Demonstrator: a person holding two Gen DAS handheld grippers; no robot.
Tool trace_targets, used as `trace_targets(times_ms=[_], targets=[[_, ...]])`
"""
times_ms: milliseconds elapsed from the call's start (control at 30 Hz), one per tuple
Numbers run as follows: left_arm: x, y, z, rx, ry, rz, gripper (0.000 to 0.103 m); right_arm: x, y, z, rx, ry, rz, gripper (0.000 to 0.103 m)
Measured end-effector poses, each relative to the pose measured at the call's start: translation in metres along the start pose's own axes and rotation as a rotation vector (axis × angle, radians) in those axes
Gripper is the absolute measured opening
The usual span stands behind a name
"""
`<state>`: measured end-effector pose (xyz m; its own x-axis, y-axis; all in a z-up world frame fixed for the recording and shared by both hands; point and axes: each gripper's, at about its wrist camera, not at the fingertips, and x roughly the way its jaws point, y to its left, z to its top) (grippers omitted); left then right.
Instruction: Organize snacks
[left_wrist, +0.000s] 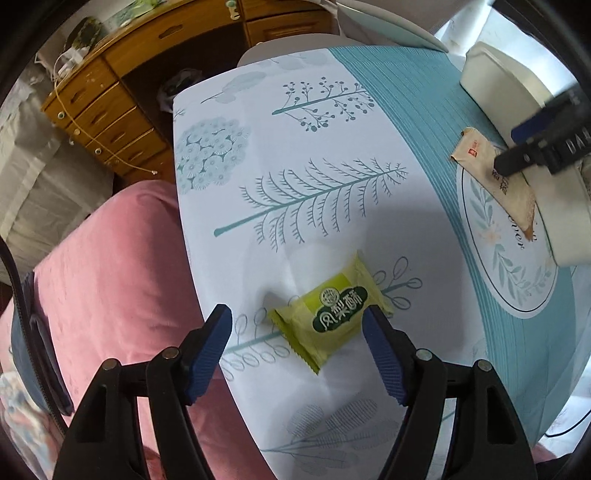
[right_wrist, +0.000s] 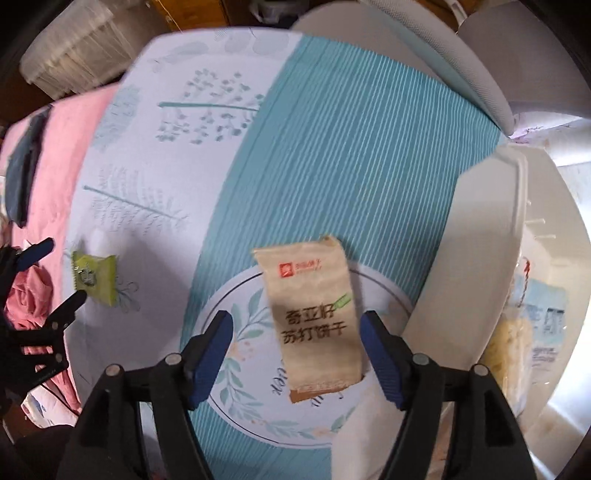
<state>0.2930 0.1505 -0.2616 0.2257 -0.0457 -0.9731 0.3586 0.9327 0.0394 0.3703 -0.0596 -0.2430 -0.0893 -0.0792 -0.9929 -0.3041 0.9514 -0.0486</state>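
Both claws were spread wide, gripping nothing: left claw (left_wrist: 297, 332) straddled the green pack (left_wrist: 330, 314) near the tabletop (left_wrist: 332, 155) edge, right claw (right_wrist: 295, 343) the cracker pack (right_wrist: 314, 317) beside the bin (right_wrist: 480, 236). I figured slick wrappers might squirt out sideways.

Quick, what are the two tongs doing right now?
Left tongs: open, around the green snack, not squeezing.
Right tongs: open, around the tan cracker pack, not squeezing.

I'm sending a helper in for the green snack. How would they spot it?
Start at the tablecloth, on its white, tree-printed half near the pink bedding. The green snack lies flat there between the left gripper's open jaws. Its only neighbour, the cracker packet, is tan and longer.
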Motion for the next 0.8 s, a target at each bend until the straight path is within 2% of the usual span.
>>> trace_targets(times_ms=[233, 300, 400, 533, 700, 800], targets=[[0.007, -0.003, 0.003, 0.064, -0.005, -0.008, 0.069, 0.021, 0.002, 0.046, -0.001, 0.154, -0.05, 0.072], [0.006, -0.004, 0.001, 0.079, -0.007, -0.016, 0.063, 0.028, 0.004, 0.052, -0.023, 0.193, -0.097, 0.072], [0.005, -0.005, 0.0, 0.096, -0.019, -0.032, 0.054, 0.041, 0.006, 0.057, -0.022, 0.242, -0.086, 0.072], [0.004, -0.009, -0.001, 0.112, -0.033, -0.053, 0.052, 0.055, 0.006, 0.065, -0.007, 0.276, -0.084, 0.072], [0.007, -0.007, -0.002, 0.137, -0.003, -0.159, 0.053, 0.066, 0.005, 0.069, 0.011, 0.292, -0.085, 0.072], [0.01, -0.002, -0.003, 0.119, 0.002, -0.162, 0.053, 0.067, -0.002, 0.07, 0.037, 0.282, -0.06, 0.072]])
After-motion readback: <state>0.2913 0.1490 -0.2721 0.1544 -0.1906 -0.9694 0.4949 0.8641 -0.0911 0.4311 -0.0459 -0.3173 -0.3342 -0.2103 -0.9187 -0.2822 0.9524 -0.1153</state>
